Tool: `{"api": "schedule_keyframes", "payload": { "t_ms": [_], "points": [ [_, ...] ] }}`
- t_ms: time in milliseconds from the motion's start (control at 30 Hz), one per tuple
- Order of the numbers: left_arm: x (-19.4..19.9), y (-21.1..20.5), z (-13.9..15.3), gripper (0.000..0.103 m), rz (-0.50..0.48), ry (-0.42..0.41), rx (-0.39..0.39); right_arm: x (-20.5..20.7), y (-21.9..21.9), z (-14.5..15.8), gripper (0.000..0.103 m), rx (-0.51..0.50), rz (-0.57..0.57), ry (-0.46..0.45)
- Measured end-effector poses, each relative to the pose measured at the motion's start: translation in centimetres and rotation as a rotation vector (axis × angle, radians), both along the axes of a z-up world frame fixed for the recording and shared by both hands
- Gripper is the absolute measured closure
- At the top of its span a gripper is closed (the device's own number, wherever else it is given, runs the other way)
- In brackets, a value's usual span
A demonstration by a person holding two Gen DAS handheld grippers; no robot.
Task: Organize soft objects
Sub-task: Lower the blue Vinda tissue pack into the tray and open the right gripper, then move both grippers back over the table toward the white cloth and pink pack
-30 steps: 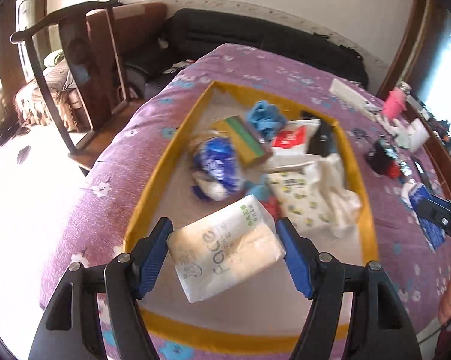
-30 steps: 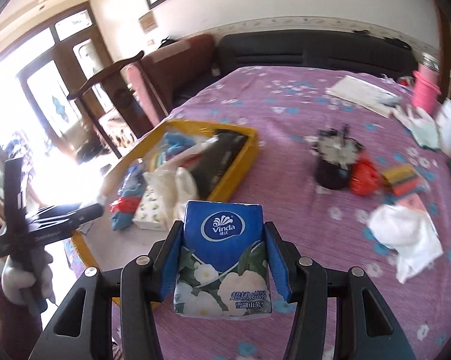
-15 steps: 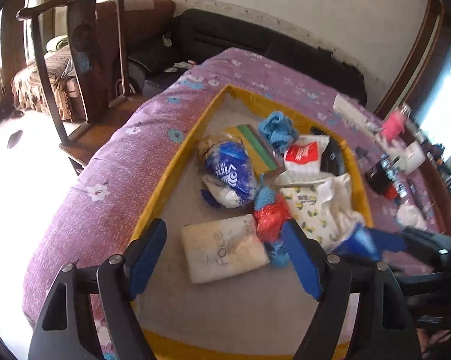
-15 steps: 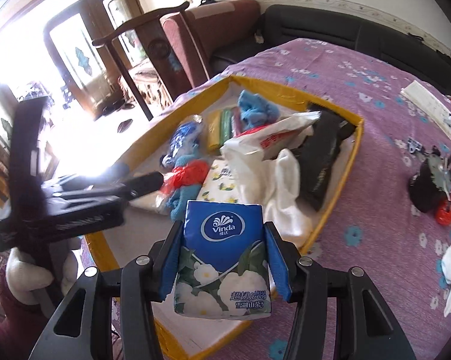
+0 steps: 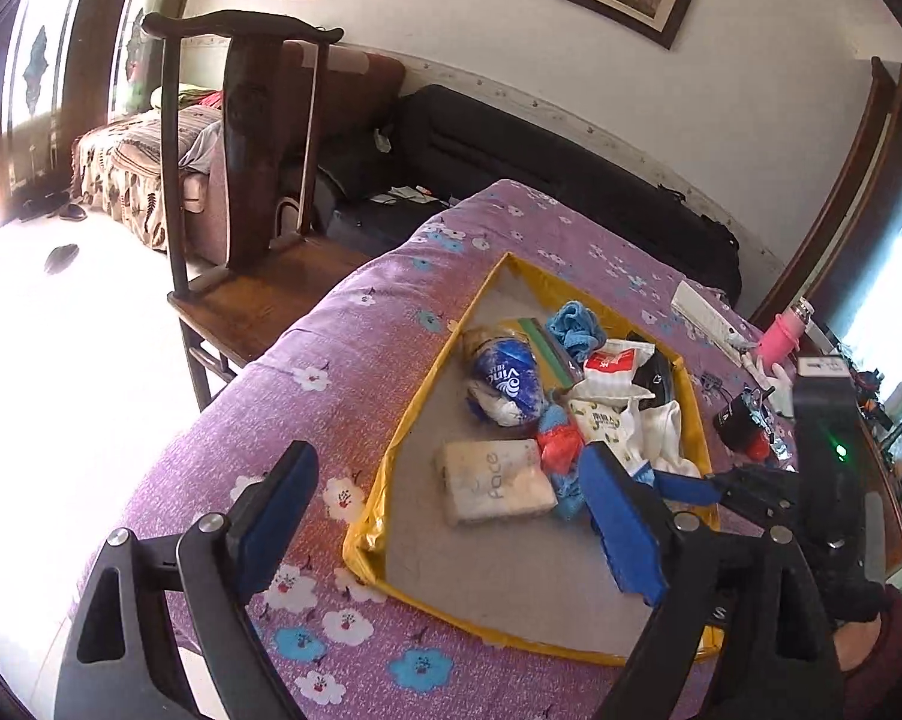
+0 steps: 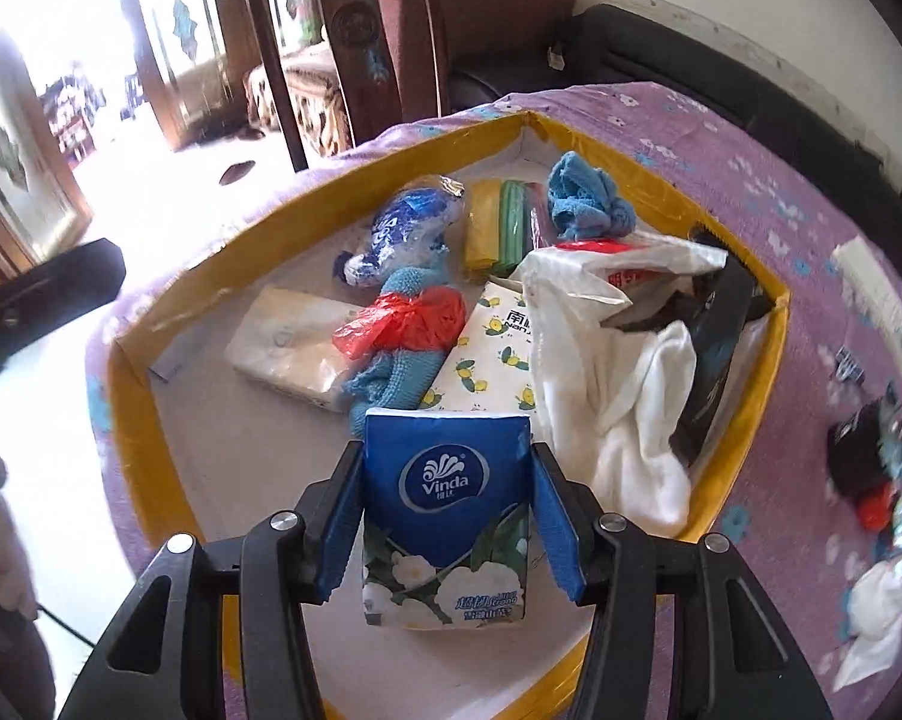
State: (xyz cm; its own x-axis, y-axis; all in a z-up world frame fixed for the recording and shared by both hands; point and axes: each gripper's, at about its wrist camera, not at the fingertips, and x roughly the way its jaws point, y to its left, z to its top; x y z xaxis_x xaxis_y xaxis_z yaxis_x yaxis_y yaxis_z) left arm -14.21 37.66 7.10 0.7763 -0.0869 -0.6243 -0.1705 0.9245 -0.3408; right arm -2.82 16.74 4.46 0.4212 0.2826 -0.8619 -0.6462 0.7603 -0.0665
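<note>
The left gripper (image 5: 451, 516) is spread wide and empty, beside the yellow tray (image 6: 124, 414). In the tray lies the cream tissue pack (image 6: 292, 348). The right gripper (image 6: 448, 519) pinches the blue Vinda pack (image 6: 445, 510) above the tray's bare near floor; it is best lowered there flat before releasing.

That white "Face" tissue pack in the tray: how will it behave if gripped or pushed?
The white plastic-wrapped "Face" tissue pack looks soft, so it probably squashes when gripped. Its film may be slippery. Lying flat on the yellow-rimmed tray, it should slide, not roll.
</note>
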Motion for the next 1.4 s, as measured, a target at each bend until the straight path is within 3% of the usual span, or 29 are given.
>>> {"api": "schedule_keyframes", "payload": {
  "t_ms": [167, 333, 400, 467, 567, 833, 1100, 1400],
  "points": [
    [-0.6, -0.7, 0.0, 0.015, -0.004, 0.005, 0.0, 2.4, 0.7, 0.0, 0.045, -0.005, -0.019, -0.013],
    [-1.2, -1.5, 0.6, 0.015, -0.008, 0.009, 0.01, 2.8, 0.4, 0.4, 0.04, 0.067, -0.024, 0.002],
    [-1.3, -2.1, 0.8, 0.013, -0.013, 0.014, 0.024, 1.7, -1.0, 1.8, 0.036, 0.145, -0.03, -0.014],
    [-1.2, -2.8, 0.9, 0.012, -0.022, 0.022, 0.033, 0.5, -2.6, 3.2, 0.023, 0.186, -0.038, -0.061],
    [-0.9, -4.7, 1.1, 0.012, -0.062, 0.024, 0.043, -1.5, -6.4, 5.0, 0.016, 0.208, -0.075, -0.148],
    [0.0, -11.2, 1.6, 0.012, -0.176, 0.037, 0.063, -3.9, -19.4, 5.5, 0.016, 0.195, -0.28, -0.23],
    [0.6, -20.4, 2.0, 0.012, -0.342, 0.065, 0.146, -3.8, -34.5, 4.3, 0.016, 0.269, -0.58, -0.199],
    [1.0, -29.7, -0.1, 0.012, -0.528, 0.118, 0.186, -5.3, -42.8, 3.7, 0.016, 0.301, -0.74, -0.201]
  ]
}}
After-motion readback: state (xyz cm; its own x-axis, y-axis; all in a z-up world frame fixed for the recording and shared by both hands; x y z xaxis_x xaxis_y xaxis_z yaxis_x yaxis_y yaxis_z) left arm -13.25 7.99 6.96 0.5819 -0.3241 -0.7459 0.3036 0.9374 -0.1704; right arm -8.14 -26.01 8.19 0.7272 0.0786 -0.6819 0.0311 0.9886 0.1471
